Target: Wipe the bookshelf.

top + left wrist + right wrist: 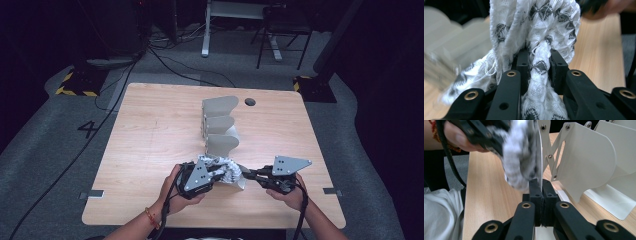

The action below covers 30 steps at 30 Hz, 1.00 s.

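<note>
A white knitted cloth with grey diamond patterns hangs bunched over the nearest plate of a white rack of curved upright plates on the wooden table. My left gripper is shut on the cloth; in the left gripper view a twisted fold is pinched between the pads. My right gripper is shut on the thin edge of the rack's front plate, which runs down between its closed jaws. There the cloth drapes just left of the plate, with the left gripper behind it.
Further rack plates stand behind the front one on a flat white base. A round cable hole sits near the table's far edge. Cables, a desk frame and a chair are on the floor beyond.
</note>
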{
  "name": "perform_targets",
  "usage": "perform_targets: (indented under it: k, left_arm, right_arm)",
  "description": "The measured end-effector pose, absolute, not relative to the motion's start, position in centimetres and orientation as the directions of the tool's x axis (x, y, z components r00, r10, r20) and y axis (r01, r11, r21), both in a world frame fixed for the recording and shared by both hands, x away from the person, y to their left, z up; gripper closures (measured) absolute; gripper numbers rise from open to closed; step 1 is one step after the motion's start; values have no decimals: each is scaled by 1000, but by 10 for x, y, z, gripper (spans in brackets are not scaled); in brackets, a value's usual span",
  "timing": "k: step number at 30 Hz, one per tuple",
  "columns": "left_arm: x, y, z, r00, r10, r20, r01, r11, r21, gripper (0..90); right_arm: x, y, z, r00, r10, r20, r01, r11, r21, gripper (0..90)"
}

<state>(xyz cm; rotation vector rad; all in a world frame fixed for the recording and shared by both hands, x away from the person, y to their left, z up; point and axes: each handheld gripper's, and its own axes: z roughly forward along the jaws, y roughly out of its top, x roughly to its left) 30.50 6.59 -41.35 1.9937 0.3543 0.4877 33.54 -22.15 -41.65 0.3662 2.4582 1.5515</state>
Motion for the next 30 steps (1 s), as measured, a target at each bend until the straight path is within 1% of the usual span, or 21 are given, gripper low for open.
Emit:
perform_targets:
  k: [3, 6, 11, 12, 14, 18, 20, 24, 26, 29, 30]
  left_arm:
    - [304, 56, -414, 881, 430, 198, 19, -450, 893, 745]
    - [307, 49, -429, 892, 404, 204, 25, -495, 869, 744]
    - [314, 39, -460, 909, 368, 195, 67, -591, 804, 745]
    - [314, 39, -460, 909, 368, 195, 67, -591, 804, 745]
    - [318, 38, -474, 915, 372, 155, 116, -611, 783, 744]
    - [323, 38, -490, 918, 371, 140, 148, -648, 748, 744]
    - [324, 39, -490, 918, 375, 127, 160, -645, 748, 744]
    - [323, 43, -485, 911, 378, 162, 140, -656, 742, 744]
    - [324, 52, -471, 902, 389, 186, 120, -641, 758, 744]
    - [323, 69, -446, 870, 442, 218, 94, -583, 807, 743]
    - [323, 74, -439, 862, 459, 215, 91, -558, 825, 742]
  right_arm:
    - [335, -221, -417, -945, 322, -47, 97, 414, 905, 891]
    - [335, -221, -417, -944, 326, -43, 101, 414, 905, 891]
    - [336, -222, -418, -944, 328, -30, 111, 403, 909, 891]
    - [336, -222, -418, -944, 328, -30, 111, 403, 909, 891]
    - [336, -223, -418, -943, 331, -34, 110, 407, 907, 891]
    - [335, -224, -419, -942, 333, -43, 102, 406, 908, 892]
    - [335, -224, -420, -941, 336, -40, 105, 403, 909, 892]
    - [336, -225, -420, -940, 339, -43, 104, 402, 910, 891]
    - [336, -225, -421, -939, 342, -44, 103, 400, 911, 891]
    - [337, -225, -421, -936, 349, -35, 113, 394, 912, 892]
    - [338, -225, -421, -936, 350, -32, 115, 390, 914, 892]
